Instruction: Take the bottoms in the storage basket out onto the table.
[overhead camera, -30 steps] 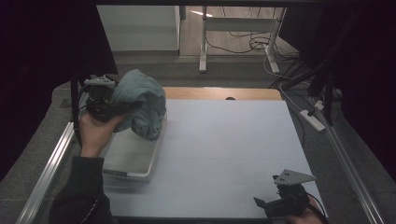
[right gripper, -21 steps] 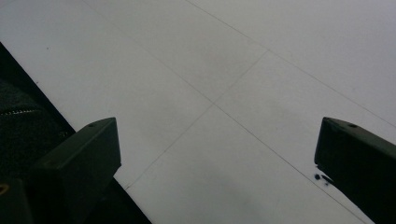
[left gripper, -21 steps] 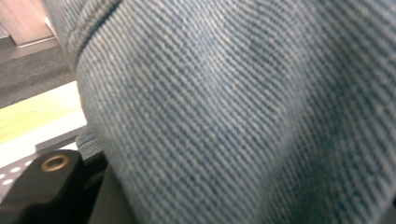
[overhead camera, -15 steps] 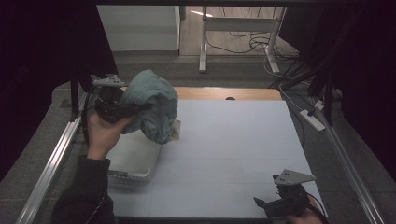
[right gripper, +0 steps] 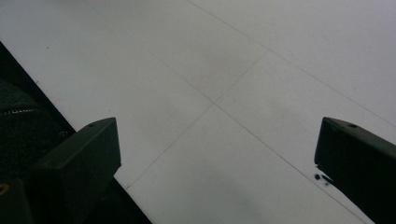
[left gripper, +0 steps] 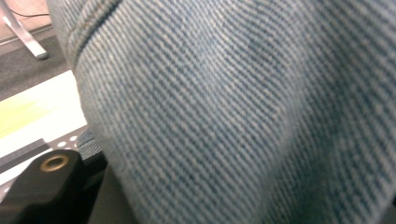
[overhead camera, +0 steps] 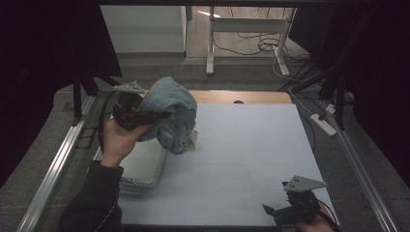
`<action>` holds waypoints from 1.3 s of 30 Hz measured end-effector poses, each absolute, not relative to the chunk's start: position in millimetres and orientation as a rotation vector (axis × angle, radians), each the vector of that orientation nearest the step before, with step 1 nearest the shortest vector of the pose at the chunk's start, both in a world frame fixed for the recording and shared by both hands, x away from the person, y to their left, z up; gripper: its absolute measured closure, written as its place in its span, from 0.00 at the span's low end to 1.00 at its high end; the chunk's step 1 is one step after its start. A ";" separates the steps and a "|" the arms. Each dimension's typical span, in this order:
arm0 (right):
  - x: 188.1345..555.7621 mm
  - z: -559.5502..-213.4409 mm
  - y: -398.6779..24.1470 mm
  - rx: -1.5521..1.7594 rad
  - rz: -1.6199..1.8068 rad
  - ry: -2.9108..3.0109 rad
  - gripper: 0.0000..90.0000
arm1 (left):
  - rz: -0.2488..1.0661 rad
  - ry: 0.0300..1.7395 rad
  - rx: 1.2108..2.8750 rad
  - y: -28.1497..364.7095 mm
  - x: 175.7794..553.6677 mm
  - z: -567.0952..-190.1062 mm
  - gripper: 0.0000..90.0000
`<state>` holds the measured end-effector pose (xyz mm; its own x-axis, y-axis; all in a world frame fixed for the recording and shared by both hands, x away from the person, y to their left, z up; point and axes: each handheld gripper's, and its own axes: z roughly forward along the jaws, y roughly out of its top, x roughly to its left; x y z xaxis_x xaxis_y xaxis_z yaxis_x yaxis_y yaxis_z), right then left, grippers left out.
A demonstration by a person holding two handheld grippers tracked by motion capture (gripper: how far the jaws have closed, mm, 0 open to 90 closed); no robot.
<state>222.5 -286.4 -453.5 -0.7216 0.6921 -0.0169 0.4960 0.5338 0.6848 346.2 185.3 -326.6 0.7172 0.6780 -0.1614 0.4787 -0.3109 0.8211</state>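
Dim surroundings frame a pale table (overhead camera: 251, 159), with a desk frame and loose cables on the floor beyond its far edge. On the left side of the table sits a shallow white tray (overhead camera: 145, 166). Left gripper (overhead camera: 145, 117) is clamped on a bunched blue denim garment (overhead camera: 171, 113), held clear of the surface above the tray's far right corner, its lowest fold hanging over the tray rim and the table just beside it. In the left gripper view the denim (left gripper: 243, 112) presses close to the lens: a mid-blue twill with a clear diagonal weave, lightly faded, with a stitched seam or hem at upper left. A pale patch, possibly a lining or label, shows at the bottom of the bundle in the high view; it cannot be identified. Judgement on handling: the cloth is soft and limp, moderately heavy for fabric, not fragile and not slippery; it will sag and unfold under its own weight and may drag on the tray rim. A grip on a thick seam, waistband or hem would likely hold best; a single loose layer could slide out. Right gripper (overhead camera: 290, 212) rests at the near right corner of the table, its jaws standing well apart over bare surface (right gripper: 219, 107), holding nothing.
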 end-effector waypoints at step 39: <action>222.6 -453.6 -286.5 0.988 0.976 2.494 0.01 | 0.148 0.725 2.154 90.2 360.9 -367.0 0.68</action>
<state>222.6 -286.5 -453.6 -0.7241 0.6895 -0.0157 0.4958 0.5362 0.6832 360.9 90.2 -367.0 0.8260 0.5458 -0.1407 0.4472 -0.4826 0.7531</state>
